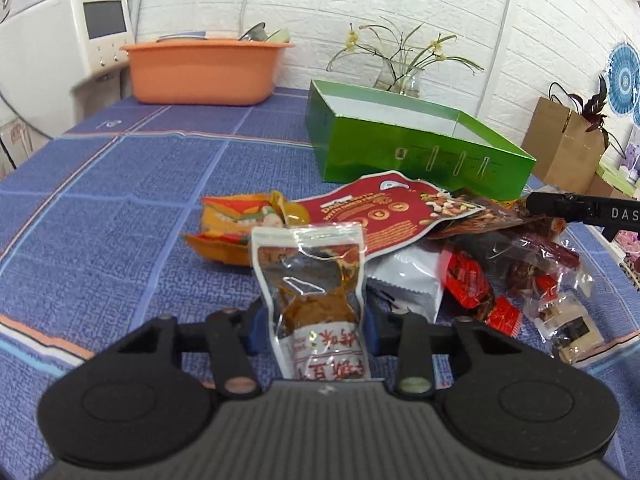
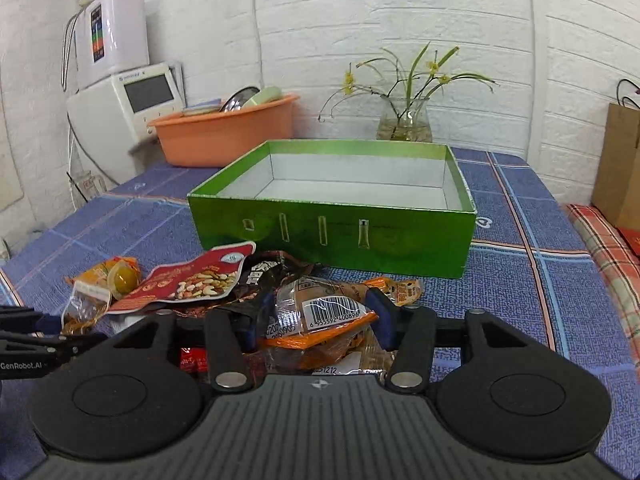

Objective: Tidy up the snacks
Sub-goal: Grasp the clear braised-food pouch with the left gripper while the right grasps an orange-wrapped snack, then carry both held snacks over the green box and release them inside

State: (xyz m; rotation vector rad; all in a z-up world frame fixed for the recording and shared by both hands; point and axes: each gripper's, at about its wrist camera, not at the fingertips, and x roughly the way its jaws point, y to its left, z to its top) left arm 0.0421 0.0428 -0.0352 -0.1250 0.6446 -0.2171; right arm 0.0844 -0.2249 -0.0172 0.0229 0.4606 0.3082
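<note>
While snacks lie heaped on the bench [image 1: 120, 184] | left claw [image 1: 316, 320] grips clear sauce pouch [image 1: 310, 276] | right claw [image 2: 318, 320] wide, straddling barcoded packet [image 2: 320, 312], grip unclear | green box [image 2: 332, 224] beyond claws

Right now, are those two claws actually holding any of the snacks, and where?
Left gripper: pinches the clear tofu pouch by its lower sides. Right gripper: straddles the barcoded packet; a firm grip cannot be told.
</note>
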